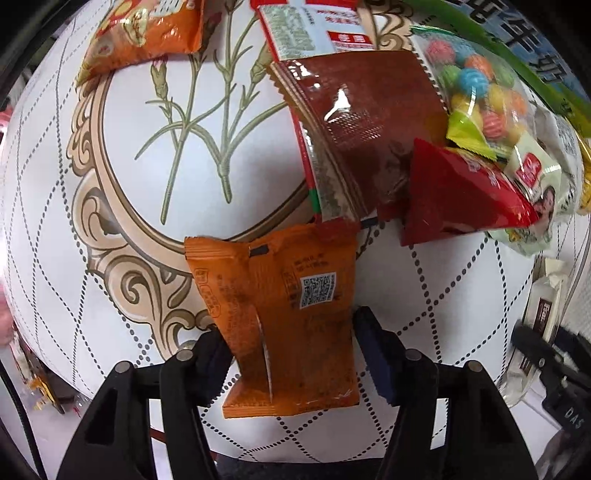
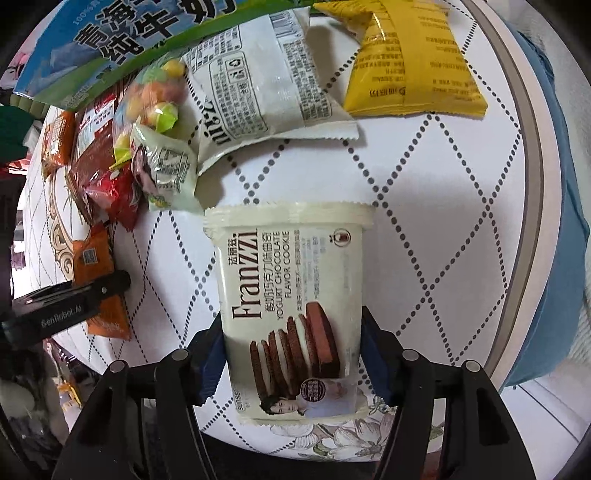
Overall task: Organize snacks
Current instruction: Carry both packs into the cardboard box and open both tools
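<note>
My left gripper (image 1: 291,343) has its jaws around a small orange snack packet (image 1: 284,306) lying on the white patterned round table (image 1: 110,221); the left finger touches it, the right finger stands just beside its edge. My right gripper (image 2: 293,343) is shut on a cream Franzzi chocolate cookie pack (image 2: 291,295), its pads pressing both long sides. The orange packet (image 2: 92,266) and the left gripper's finger (image 2: 107,286) also show in the right wrist view.
A heap of snacks lies further in: brown pouch (image 1: 365,122), red packet (image 1: 458,192), bag of coloured candy balls (image 1: 476,85), white-green packets (image 2: 258,92), yellow bag (image 2: 410,59), blue-green milk carton (image 2: 129,40), orange chip bag (image 1: 147,33). The table edge (image 2: 532,184) curves at right.
</note>
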A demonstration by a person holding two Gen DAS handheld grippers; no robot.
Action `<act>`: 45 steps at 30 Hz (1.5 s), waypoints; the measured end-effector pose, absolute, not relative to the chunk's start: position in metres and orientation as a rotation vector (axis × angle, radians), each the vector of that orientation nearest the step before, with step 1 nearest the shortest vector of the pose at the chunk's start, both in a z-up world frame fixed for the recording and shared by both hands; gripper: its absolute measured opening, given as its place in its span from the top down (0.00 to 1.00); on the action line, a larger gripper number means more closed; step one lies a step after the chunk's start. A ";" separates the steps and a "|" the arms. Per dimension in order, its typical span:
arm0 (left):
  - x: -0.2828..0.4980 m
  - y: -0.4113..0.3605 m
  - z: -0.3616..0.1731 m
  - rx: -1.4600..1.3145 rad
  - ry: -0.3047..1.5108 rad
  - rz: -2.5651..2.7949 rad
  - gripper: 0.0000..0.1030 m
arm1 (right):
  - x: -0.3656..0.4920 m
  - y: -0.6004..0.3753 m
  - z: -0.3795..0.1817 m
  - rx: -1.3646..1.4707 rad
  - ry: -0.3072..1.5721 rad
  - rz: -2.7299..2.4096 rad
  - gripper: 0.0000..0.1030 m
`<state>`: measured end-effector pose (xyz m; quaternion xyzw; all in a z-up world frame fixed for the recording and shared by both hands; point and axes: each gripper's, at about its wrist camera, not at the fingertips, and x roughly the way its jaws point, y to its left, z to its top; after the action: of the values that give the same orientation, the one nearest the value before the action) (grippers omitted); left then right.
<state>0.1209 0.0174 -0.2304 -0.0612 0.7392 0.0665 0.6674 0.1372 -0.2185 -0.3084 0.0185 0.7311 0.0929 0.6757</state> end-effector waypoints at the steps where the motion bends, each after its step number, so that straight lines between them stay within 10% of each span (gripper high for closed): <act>1: 0.118 0.009 -0.224 -0.124 1.665 0.145 0.47 | 0.136 -0.219 -0.306 0.039 1.629 0.214 0.40; 25: 0.229 -0.009 0.001 -0.171 1.285 -0.102 0.52 | 0.271 -0.212 -0.128 0.205 1.238 0.340 0.40; 45: 0.440 0.037 -0.088 -0.033 1.475 0.068 0.50 | 0.498 -0.186 -0.206 0.024 1.328 0.135 0.36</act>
<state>0.4402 0.0369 -0.0877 -0.0149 0.6722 0.0310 0.7396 0.4984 -0.1863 -0.2061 0.0113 0.6156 0.0625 0.7855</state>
